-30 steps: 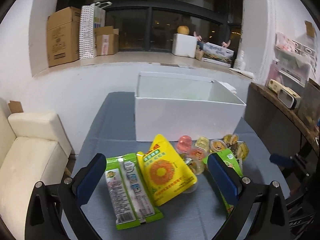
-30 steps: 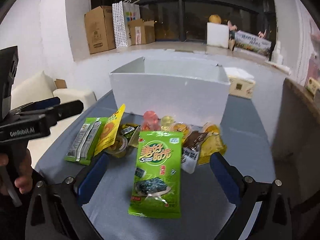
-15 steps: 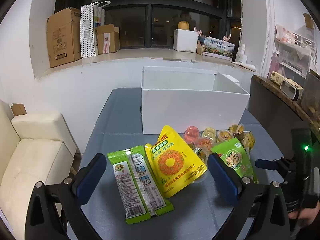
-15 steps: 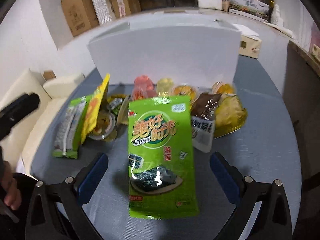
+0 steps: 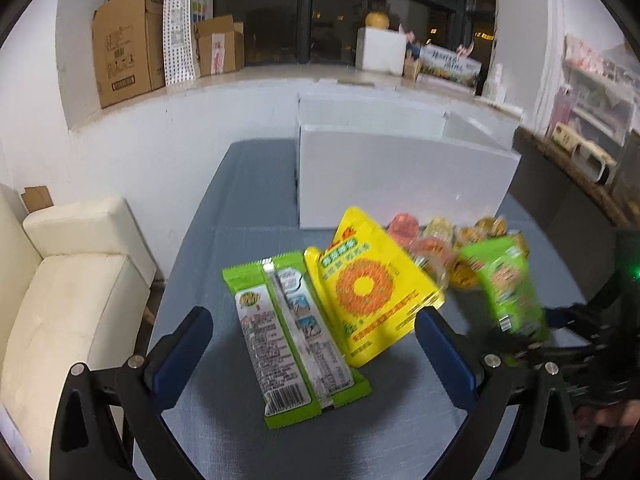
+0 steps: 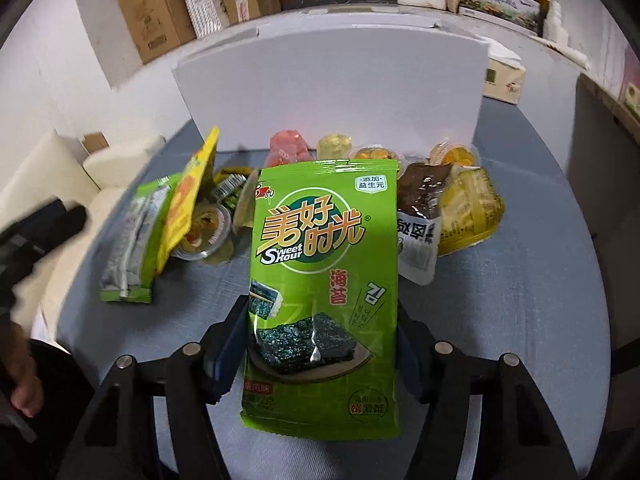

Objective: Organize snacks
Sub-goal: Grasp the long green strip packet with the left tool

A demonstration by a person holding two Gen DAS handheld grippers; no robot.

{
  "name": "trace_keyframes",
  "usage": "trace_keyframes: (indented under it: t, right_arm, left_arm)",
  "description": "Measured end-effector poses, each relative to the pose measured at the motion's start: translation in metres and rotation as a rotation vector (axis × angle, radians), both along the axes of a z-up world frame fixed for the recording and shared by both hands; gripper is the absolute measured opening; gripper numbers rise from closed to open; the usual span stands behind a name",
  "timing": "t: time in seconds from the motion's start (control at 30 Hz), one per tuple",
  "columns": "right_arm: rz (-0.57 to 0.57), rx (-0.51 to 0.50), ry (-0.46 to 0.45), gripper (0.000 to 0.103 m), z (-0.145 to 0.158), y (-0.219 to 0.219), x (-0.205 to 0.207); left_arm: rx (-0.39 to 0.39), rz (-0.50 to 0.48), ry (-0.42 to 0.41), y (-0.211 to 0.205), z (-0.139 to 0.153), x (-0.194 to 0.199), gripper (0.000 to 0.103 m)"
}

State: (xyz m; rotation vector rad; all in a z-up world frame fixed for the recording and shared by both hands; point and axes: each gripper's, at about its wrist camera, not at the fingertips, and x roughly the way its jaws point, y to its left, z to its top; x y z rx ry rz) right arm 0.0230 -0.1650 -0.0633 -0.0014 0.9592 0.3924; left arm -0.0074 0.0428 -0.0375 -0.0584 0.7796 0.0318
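Now | right gripper (image 6: pixel 322 344) clamps seaweed packet (image 6: pixel 324 280) | left gripper (image 5: pixel 314 344) wide.

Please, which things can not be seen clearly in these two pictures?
- White box inside: right wrist view shows only its front wall.
- Jelly cups: partly covered by yellow bag.
- Seaweed pack: blurred in left wrist view.
- Right gripper finger contact: hidden behind the pack.

Dim indoor light, dark windows, fisheye warp, motion blur
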Motion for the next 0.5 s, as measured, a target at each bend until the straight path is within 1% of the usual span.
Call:
trace_keyframes:
  t: [0.07, 0.17, 0.2, 0.3, 0.37, 0.47, 0.5]
  right_arm:
    - [-0.019, 0.040, -0.017, 0.069, 0.008, -0.010, -0.005]
    - [-0.040, 0.061, -0.049, 0.069, 0.016, -0.016, -0.008]
    - [-0.041, 0.068, -0.051, 0.069, 0.017, -0.018, -0.009]
    - [-0.026, 0.073, -0.047, 0.069, 0.018, -0.020, -0.011]
    - [-0.018, 0.075, -0.046, 0.069, 0.018, -0.021, -0.011]
    - [-0.016, 0.082, -0.048, 0.069, 0.019, -0.021, -0.010]
    - [-0.017, 0.084, -0.047, 0.069, 0.017, -0.016, -0.008]
  left_arm:
    - [0.021, 0.021, 0.036, -0.002, -0.008, 0.007, 0.103]
    - [0.051, 0.076, 0.097, 0.000, -0.022, 0.019, 0.103]
    - [0.051, 0.097, 0.113, 0.003, -0.025, 0.022, 0.103]
    - [0.006, 0.168, 0.157, 0.020, -0.036, 0.036, 0.103]
    - [0.007, 0.203, 0.195, 0.026, -0.044, 0.046, 0.103]
    - [-0.004, 0.221, 0.236, 0.027, -0.054, 0.062, 0.103]
    - [0.003, 0.226, 0.247, 0.026, -0.058, 0.066, 0.103]
